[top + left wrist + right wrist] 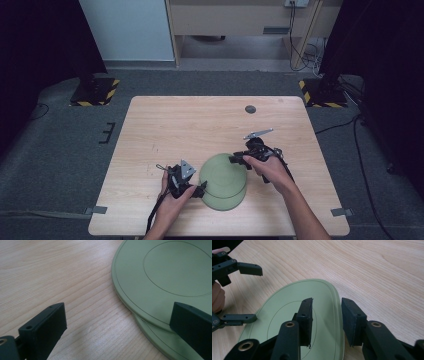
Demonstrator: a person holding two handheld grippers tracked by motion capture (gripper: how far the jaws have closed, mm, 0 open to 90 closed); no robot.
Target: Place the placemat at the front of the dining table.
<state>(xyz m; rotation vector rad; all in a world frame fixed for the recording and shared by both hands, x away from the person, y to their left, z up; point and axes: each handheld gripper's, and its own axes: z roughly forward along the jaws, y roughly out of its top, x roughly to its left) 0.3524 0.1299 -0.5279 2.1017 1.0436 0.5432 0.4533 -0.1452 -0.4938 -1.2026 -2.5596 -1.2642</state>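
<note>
Straddling two stacked green plates (223, 182), both hand-held grippers (two) gape, jaws apart.

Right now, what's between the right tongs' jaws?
The rim of the top plate: in the right gripper view the right tongs straddle its edge, one jaw over the plate, one outside above the table, with gaps showing.

We see a light wood table (165, 125) on grey carpet (50, 150). Beyond the table stand a pale wall panel (127, 30) and a wooden desk (240, 20); striped bases (95, 92) flank its far corners, beside black curtains (35, 45).
</note>
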